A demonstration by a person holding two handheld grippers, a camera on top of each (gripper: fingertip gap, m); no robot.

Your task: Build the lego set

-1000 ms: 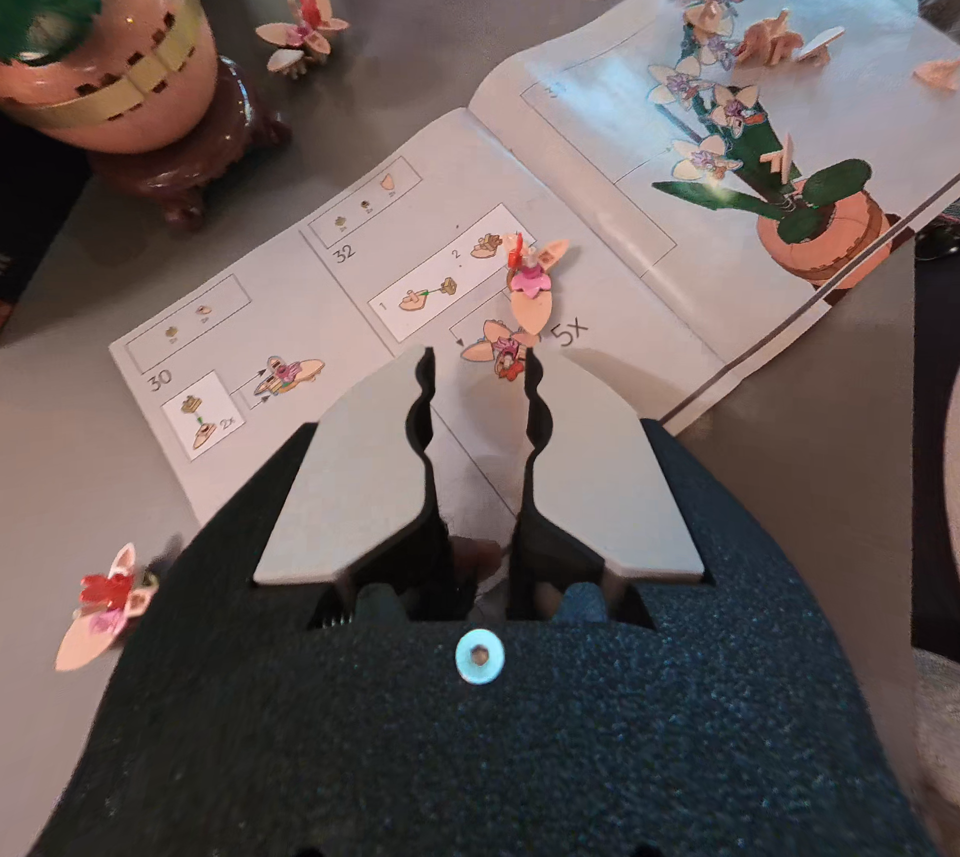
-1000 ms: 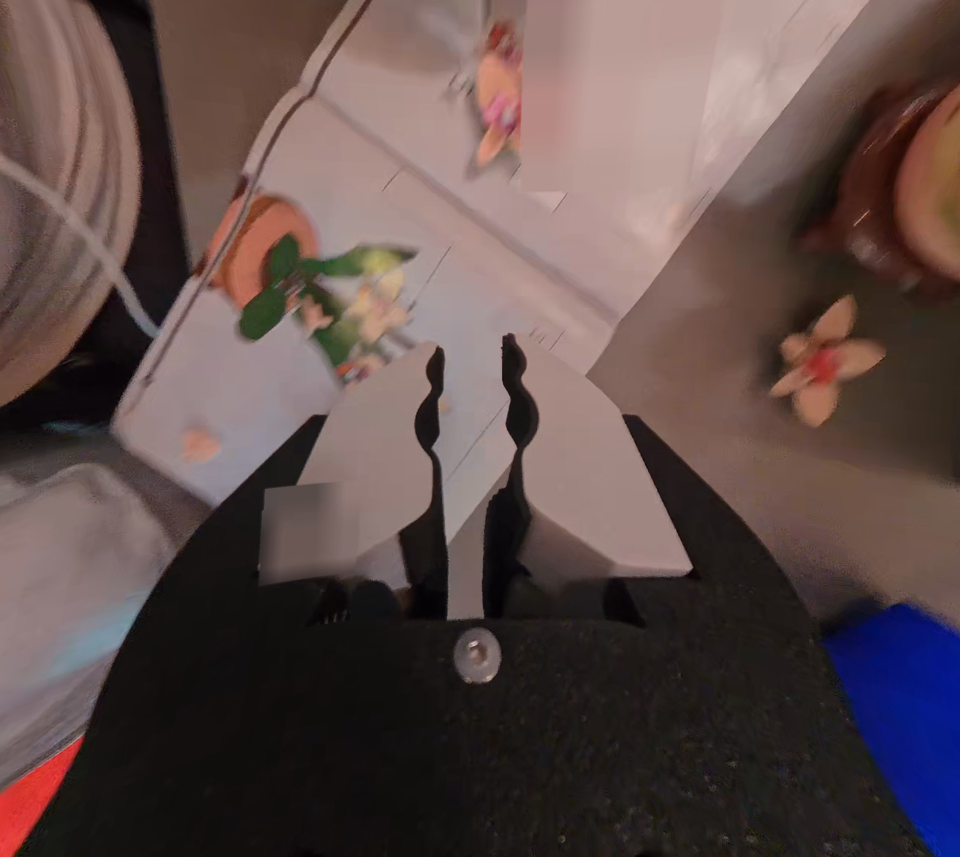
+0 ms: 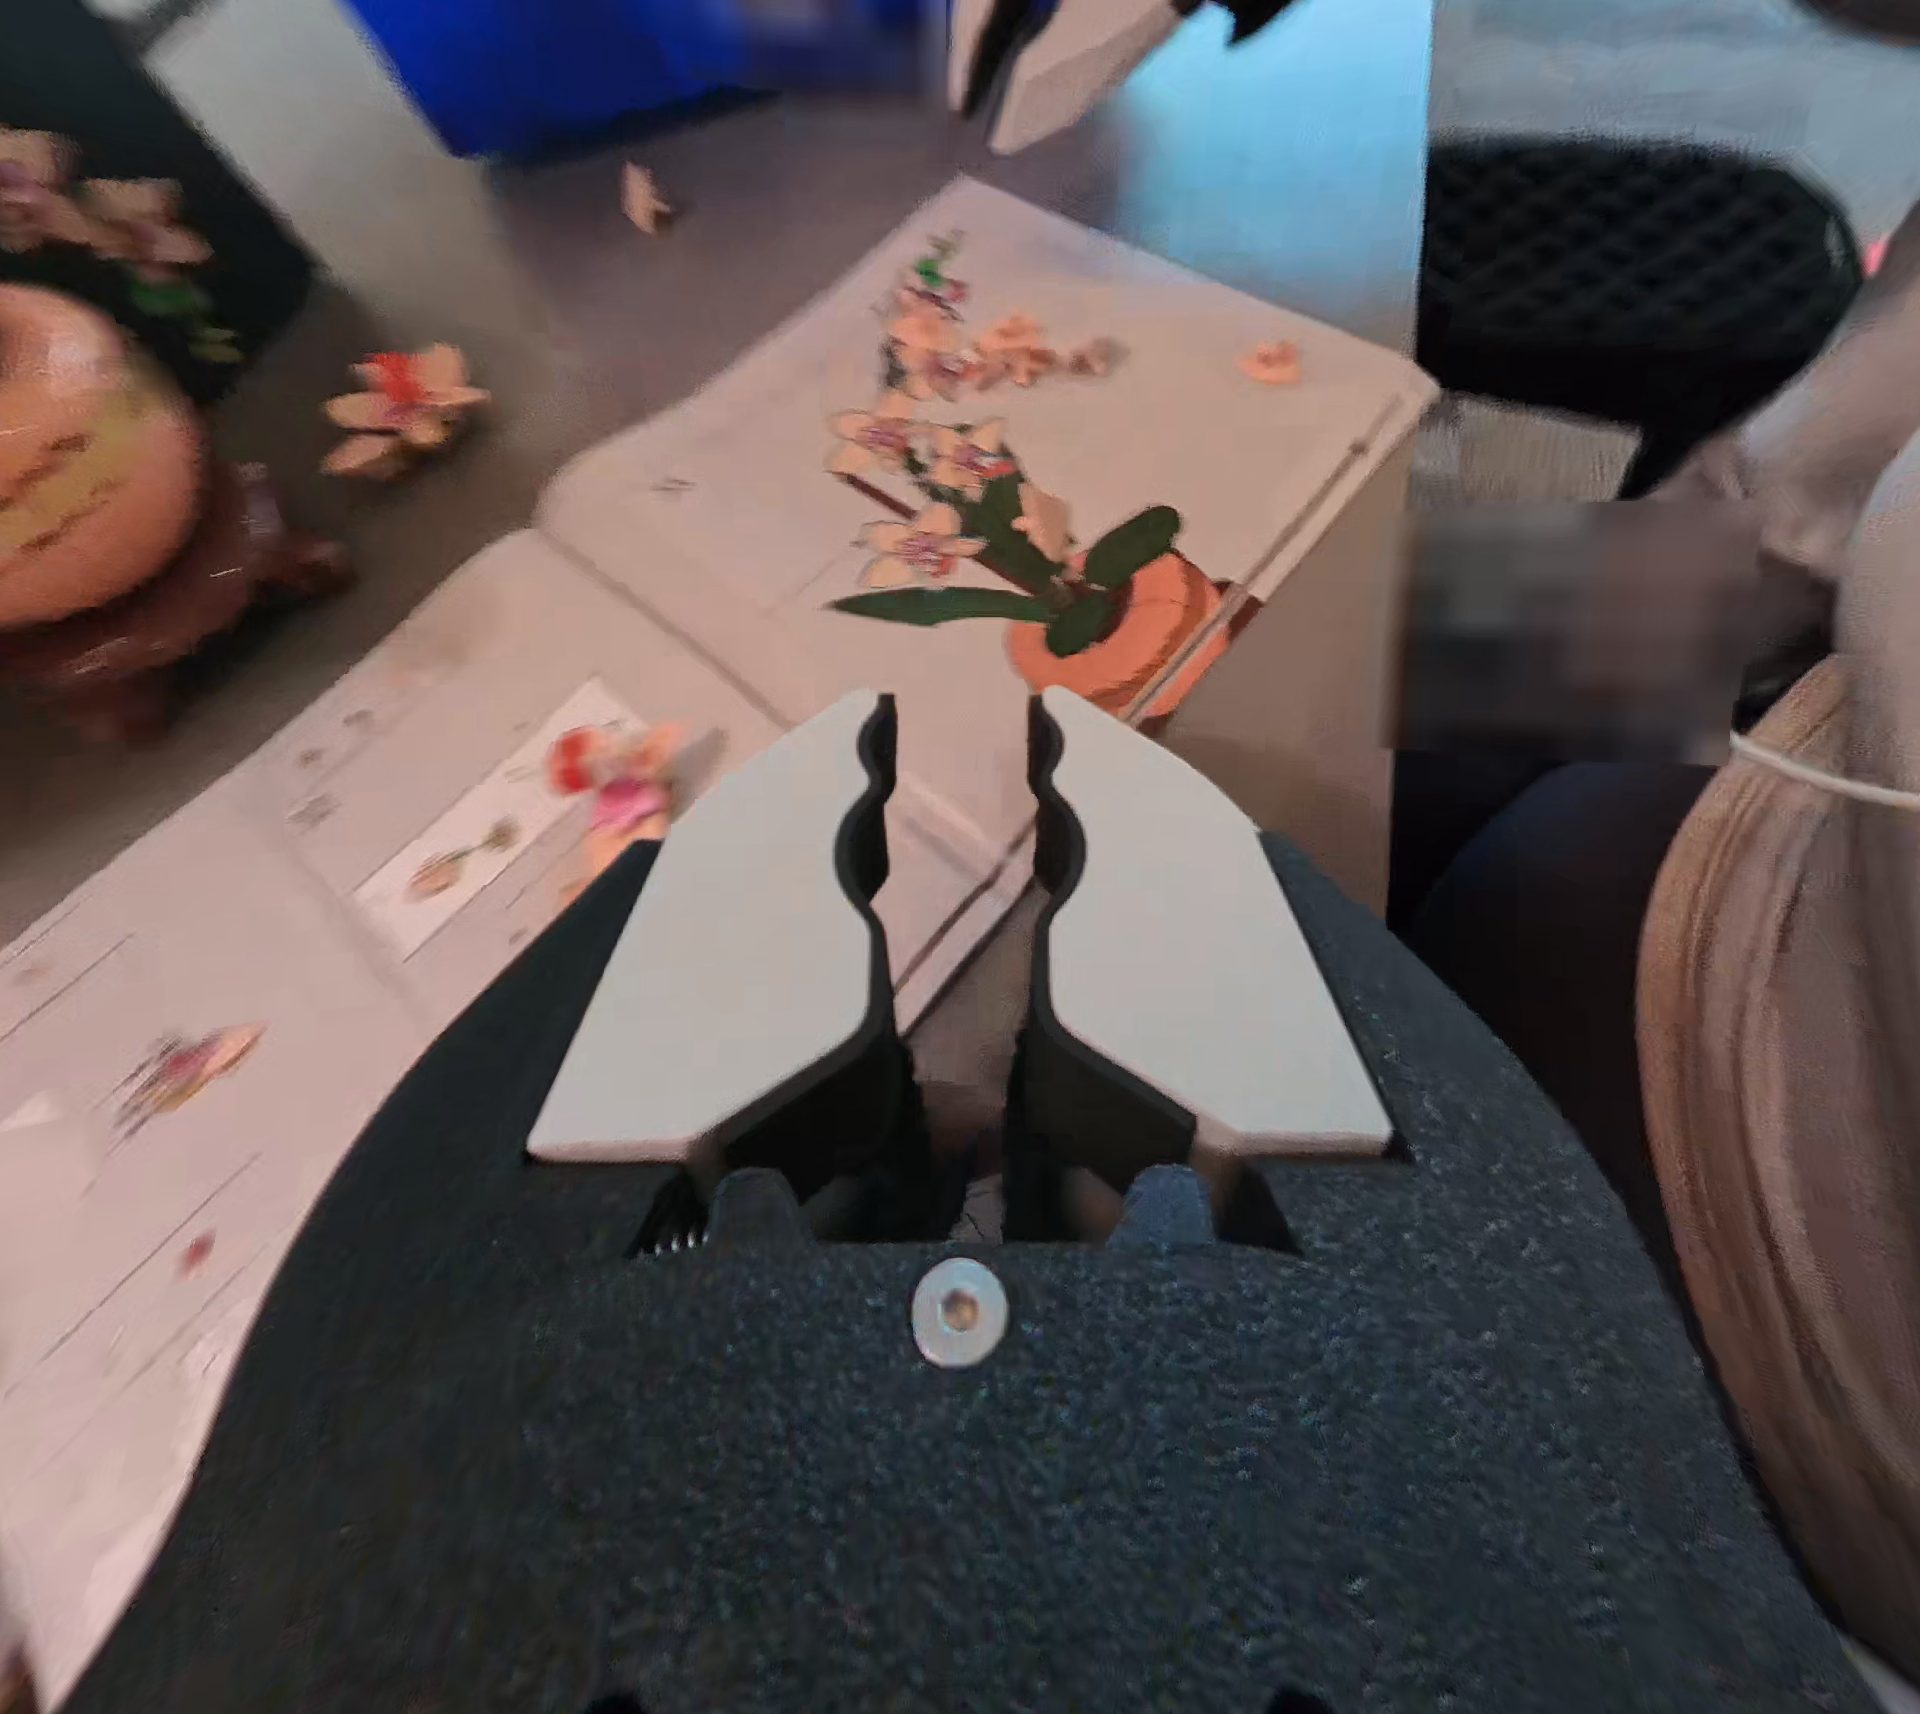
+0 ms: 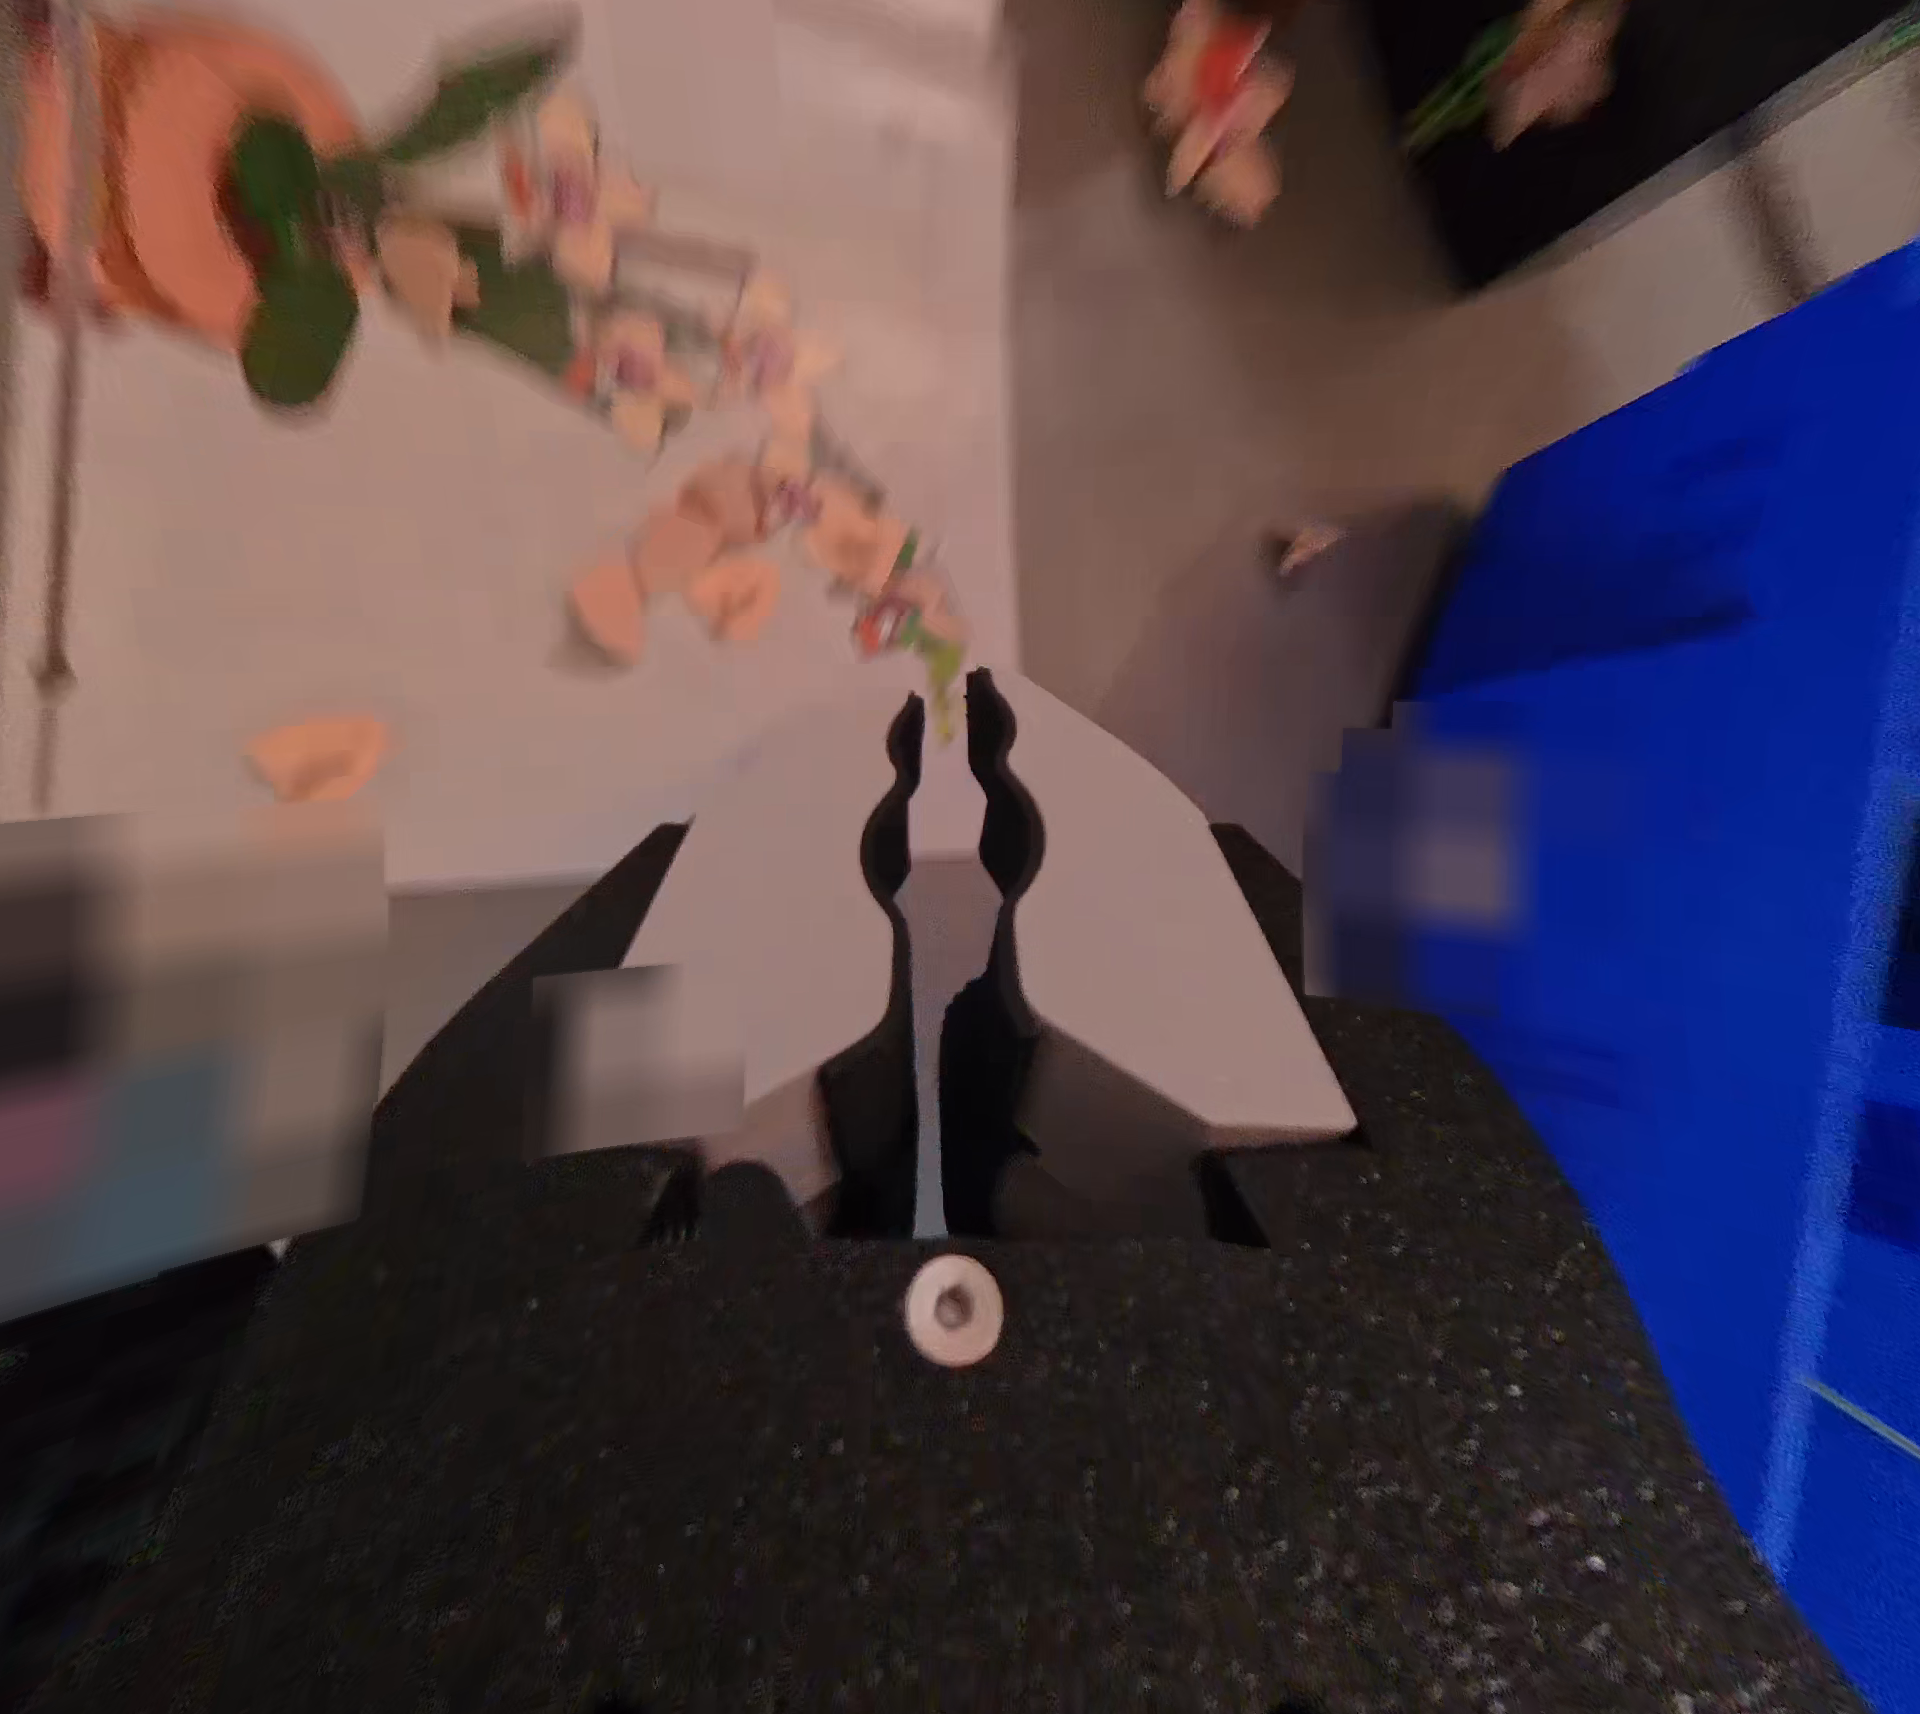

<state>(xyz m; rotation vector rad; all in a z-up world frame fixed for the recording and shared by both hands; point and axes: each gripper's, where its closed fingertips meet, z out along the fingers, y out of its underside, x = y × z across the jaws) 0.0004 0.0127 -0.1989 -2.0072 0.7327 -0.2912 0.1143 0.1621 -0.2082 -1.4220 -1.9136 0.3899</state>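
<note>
Left hand-held gripper (image 3: 958, 714) is gapped apart, nothing in it, over the open instruction booklet (image 3: 1164, 417) on the worktop (image 3: 499, 314). Right hand-held gripper (image 4: 943, 696) is narrowly parted, empty too. A pink lego flower (image 3: 615, 783) lies on the booklet's left page, another (image 3: 400, 409) just off it.

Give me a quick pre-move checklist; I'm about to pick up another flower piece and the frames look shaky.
1. Left gripper empty, fingers apart: ok.
2. Right gripper empty: ok; fingers nearly closed, need opening: not ok.
3. Loose petal pieces on the instruction booklet visible: ok.
4. Assembled flower on the table, unobstructed: ok.
5. Image sharpness for aiming: not ok, both views blurred.
</note>
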